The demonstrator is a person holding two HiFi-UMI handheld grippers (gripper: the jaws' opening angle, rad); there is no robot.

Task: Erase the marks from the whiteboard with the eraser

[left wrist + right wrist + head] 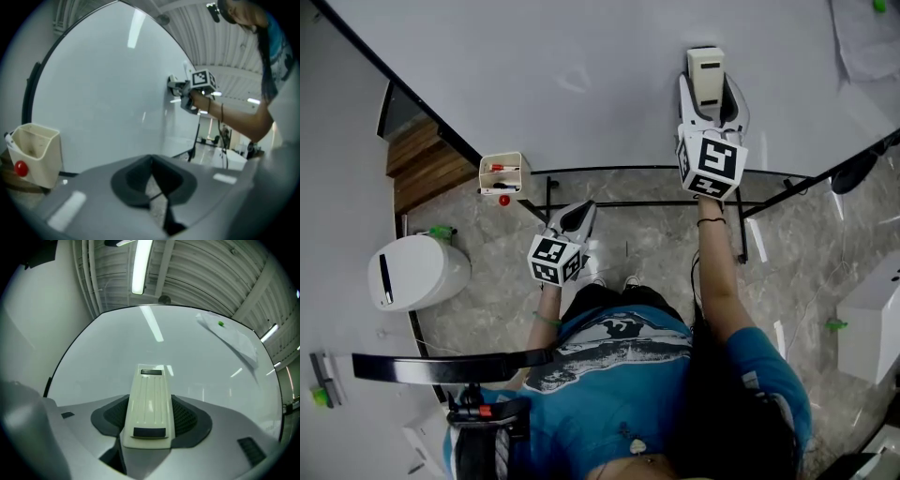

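Nearest the person's body, the left tool (579, 216) hangs low in front of the torso, its dark pads together with nothing between them, as the left gripper view shows (155, 190); it points toward the lower edge of the whiteboard (534, 75) but is well apart from it, and takes no part in the wiping; just beyond it, a small cream pen box (504, 174) with markers and a red knob hangs at the board's lower edge, near the left tool's side; further out, the right arm is stretched forward and the right tool (710, 94) is clamped on the cream eraser (706, 73), jaws pressing its two long sides; the eraser's long axis runs straight along the tool, away from the person, its ribbed plastic back turned to the camera in the right gripper view (149, 404); from the left gripper view the eraser (173, 86) appears to touch the board, though I cannot be certain of contact; the right hand is plainly the nearer to the work; beyond the eraser the white surface (187, 357) shows only light streaks, and I can make out no ink marks, so any left probably lie outside these views; farthest off, a sheet of paper (234, 341) under a green magnet (220, 324) sits up to the right of the eraser, which a wide stroke that way could catch.
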